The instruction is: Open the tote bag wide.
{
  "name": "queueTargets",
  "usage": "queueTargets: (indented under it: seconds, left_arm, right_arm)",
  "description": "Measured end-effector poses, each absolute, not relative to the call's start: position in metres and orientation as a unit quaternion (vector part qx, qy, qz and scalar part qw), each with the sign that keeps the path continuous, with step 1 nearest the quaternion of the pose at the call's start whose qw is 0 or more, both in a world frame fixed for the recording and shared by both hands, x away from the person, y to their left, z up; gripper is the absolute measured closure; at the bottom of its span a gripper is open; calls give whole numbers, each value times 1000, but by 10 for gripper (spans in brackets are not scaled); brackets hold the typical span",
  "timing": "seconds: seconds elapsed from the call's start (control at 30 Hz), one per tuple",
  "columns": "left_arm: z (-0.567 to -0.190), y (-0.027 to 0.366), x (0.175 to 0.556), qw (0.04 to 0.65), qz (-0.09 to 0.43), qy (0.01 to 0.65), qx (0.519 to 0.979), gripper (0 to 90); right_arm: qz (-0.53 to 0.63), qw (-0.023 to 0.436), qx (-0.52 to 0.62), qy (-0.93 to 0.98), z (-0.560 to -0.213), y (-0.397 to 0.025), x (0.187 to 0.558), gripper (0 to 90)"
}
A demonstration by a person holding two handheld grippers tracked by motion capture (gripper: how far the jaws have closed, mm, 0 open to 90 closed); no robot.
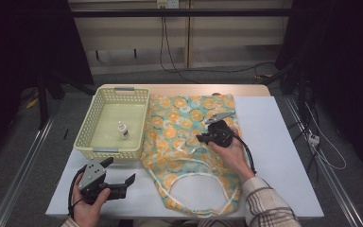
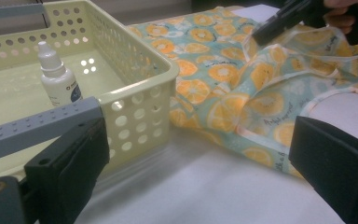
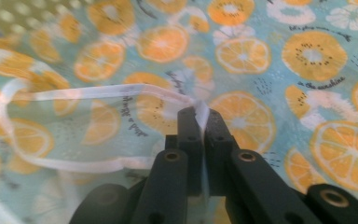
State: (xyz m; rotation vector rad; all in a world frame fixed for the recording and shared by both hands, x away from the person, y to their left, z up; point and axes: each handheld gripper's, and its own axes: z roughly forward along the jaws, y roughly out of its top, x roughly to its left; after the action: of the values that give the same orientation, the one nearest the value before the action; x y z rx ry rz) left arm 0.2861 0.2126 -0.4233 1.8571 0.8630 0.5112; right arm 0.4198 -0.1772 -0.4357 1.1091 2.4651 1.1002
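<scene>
A teal cloth with an orange-slice print and white trim (image 1: 189, 137) lies spread over the middle of the white table (image 1: 283, 156). My right gripper (image 1: 202, 138) is shut on its white trim edge, and the right gripper view shows the jaws pinching that trim (image 3: 200, 114) with the cloth (image 3: 307, 60) lifted into a fold. My left gripper (image 1: 118, 172) stands open near the front left of the table, jaws wide apart with nothing between them (image 2: 196, 158). It points at the corner of a pale yellow basket (image 2: 140, 84) and the cloth's edge (image 2: 242, 107).
The yellow perforated basket (image 1: 87, 137) sits at the table's left with a small white dropper bottle (image 1: 122, 131) upright inside, the bottle (image 2: 58, 77) near its front wall. Cables and dark stands surround the table. Bare table lies at the right and front left.
</scene>
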Motion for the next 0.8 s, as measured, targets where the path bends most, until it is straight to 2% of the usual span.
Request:
queueTargets:
  seconds: [0.23, 0.27, 0.3, 0.37, 0.43, 0.47, 0.53, 0.6, 0.63, 0.8]
  left_arm:
    - [-423, 213, 286, 493, 211, 355, 766, 47]
    - [-423, 213, 286, 492, 212, 354, 767, 47]
    - [-423, 213, 285, 492, 212, 354, 767, 47]
    - [-423, 213, 285, 492, 212, 354, 767, 48]
    - [-423, 213, 285, 491, 212, 354, 767, 47]
    - [-423, 213, 285, 491, 213, 354, 767, 47]
    - [-423, 212, 285, 489, 217, 351, 769, 47]
    - [-423, 211, 285, 489, 216, 350, 769, 47]
    - [-423, 211, 285, 489, 216, 349, 770, 47]
    - [-423, 211, 285, 488, 217, 350, 769, 47]
  right_arm:
    - [344, 105, 390, 848, -456, -175, 427, 755]
    - [344, 107, 395, 845, -456, -175, 427, 643]
    - [344, 107, 395, 845, -456, -175, 427, 643]
    - [345, 118, 399, 841, -453, -176, 426, 516]
    - [357, 120, 399, 836, -447, -180, 423, 474]
    - [364, 124, 400, 832, -443, -182, 422, 422]
    - [377, 131, 410, 821, -436, -185, 418, 263]
    - [383, 134, 404, 820, -431, -188, 414, 188]
    - [386, 137, 396, 822, -426, -187, 408, 115]
    - [399, 143, 378, 823, -413, -188, 397, 126]
